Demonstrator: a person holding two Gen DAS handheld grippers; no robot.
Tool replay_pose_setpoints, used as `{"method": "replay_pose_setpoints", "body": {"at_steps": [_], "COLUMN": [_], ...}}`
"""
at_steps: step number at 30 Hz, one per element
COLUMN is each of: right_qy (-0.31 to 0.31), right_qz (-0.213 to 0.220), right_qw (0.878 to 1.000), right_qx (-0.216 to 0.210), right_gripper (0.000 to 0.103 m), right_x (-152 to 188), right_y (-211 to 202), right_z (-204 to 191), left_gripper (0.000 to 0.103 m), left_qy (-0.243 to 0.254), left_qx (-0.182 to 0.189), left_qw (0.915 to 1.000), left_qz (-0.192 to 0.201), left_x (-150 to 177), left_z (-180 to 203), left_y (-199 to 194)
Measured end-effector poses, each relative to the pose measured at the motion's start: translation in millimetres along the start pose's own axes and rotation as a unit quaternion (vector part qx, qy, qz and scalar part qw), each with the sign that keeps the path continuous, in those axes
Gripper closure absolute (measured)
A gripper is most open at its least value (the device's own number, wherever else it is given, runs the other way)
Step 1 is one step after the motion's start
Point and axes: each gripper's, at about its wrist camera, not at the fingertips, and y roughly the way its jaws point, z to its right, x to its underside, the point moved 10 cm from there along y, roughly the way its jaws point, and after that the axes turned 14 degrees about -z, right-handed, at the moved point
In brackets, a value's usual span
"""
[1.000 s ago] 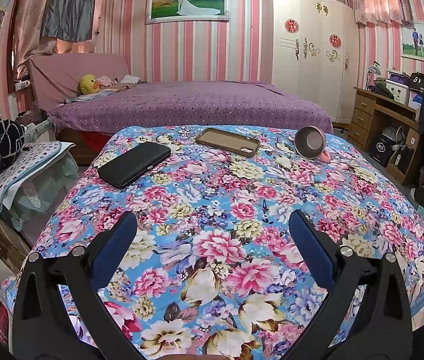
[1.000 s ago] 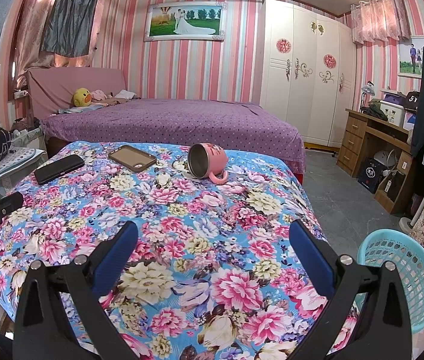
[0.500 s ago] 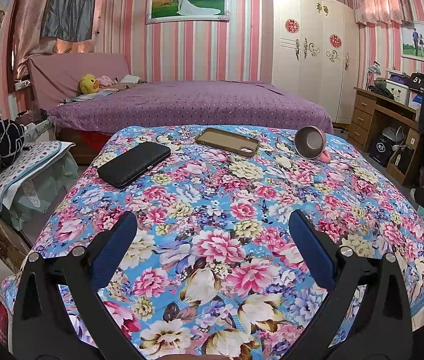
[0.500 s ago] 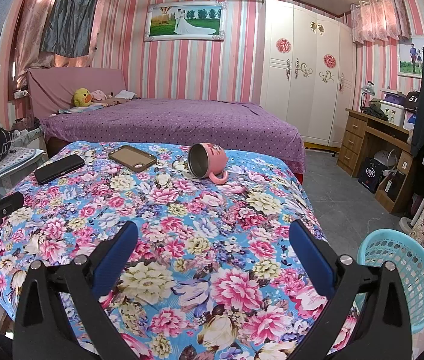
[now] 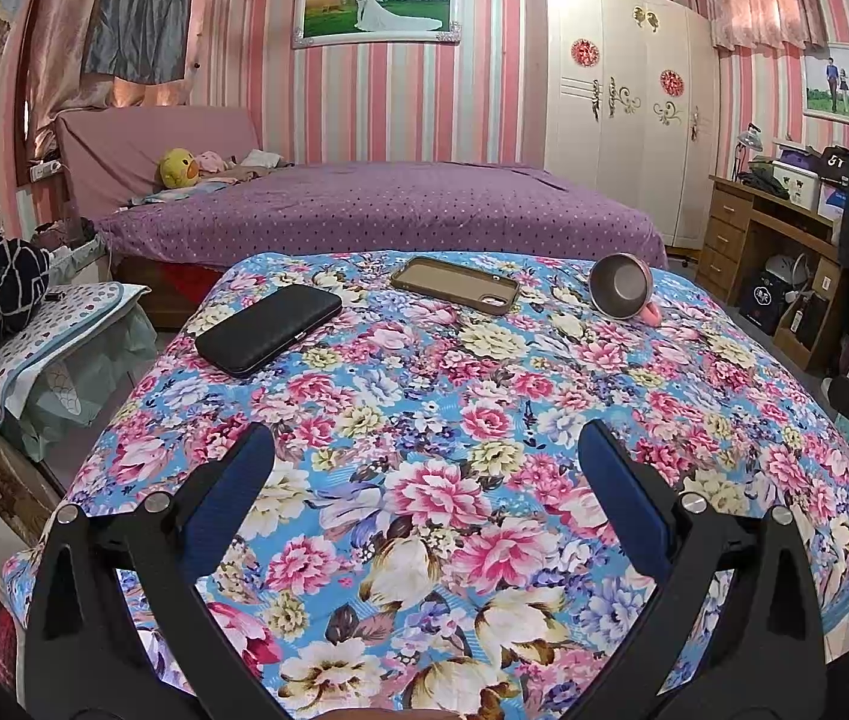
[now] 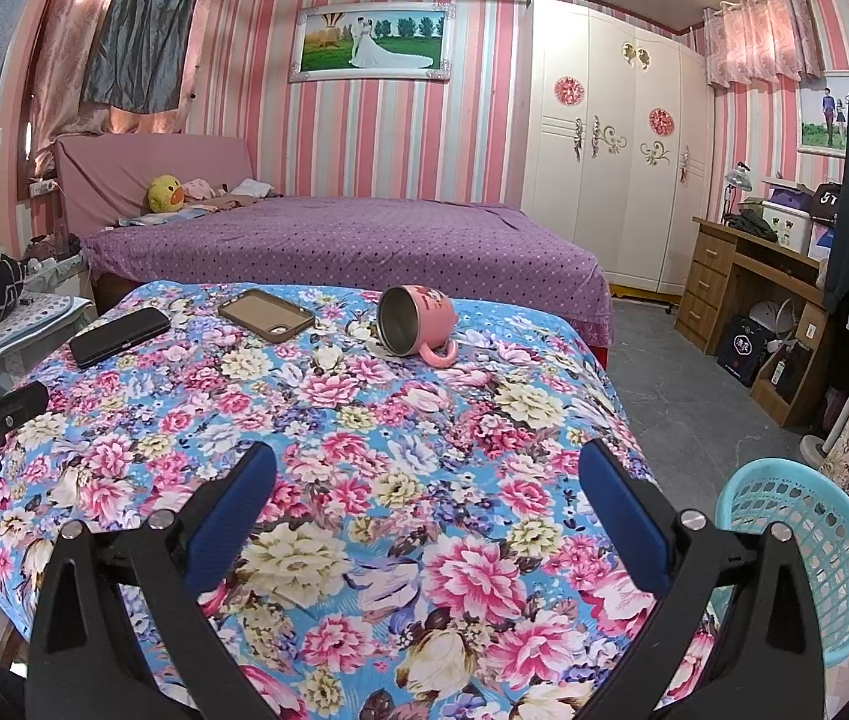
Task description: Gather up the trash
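The surface wears a blue cloth printed with pink and cream flowers. At its far end lie a black case at the left, a brown phone case in the middle, and a pink mug tipped on its side, right.

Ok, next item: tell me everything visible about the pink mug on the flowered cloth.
The pink mug lies tipped on its side on the flowered cloth, at the far end, to the right of the brown phone case. Its open mouth faces the cameras, showing a dull metallic lining. The pink handle rests on the cloth at the lower right. A printed design on the outside is too small to read. Neither gripper touches it.
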Motion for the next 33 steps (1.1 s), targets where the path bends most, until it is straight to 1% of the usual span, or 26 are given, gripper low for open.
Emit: {"method": "replay_pose_setpoints", "body": {"at_steps": [25,33], "right_qy": [0.0,0.0], "right_qz": [0.0,0.0], "right_qw": [1.0,1.0], "right_qx": [-0.001,-0.002], "right_gripper": [0.005,0.005], "right_x": [0.7,0.6], "right_y": [0.0,0.0], "right_z": [0.0,-0.1], "left_gripper": [0.005,0.005], "left_qy": [0.003,-0.011], "left_qx": [0.001,0.012], "left_qw": [1.0,0.9998], "left_qz": [-0.001,-0.011], "left_x": [1.9,2.9], "left_z": [2.5,-0.5], "left_y": [-0.8,2.3]}}
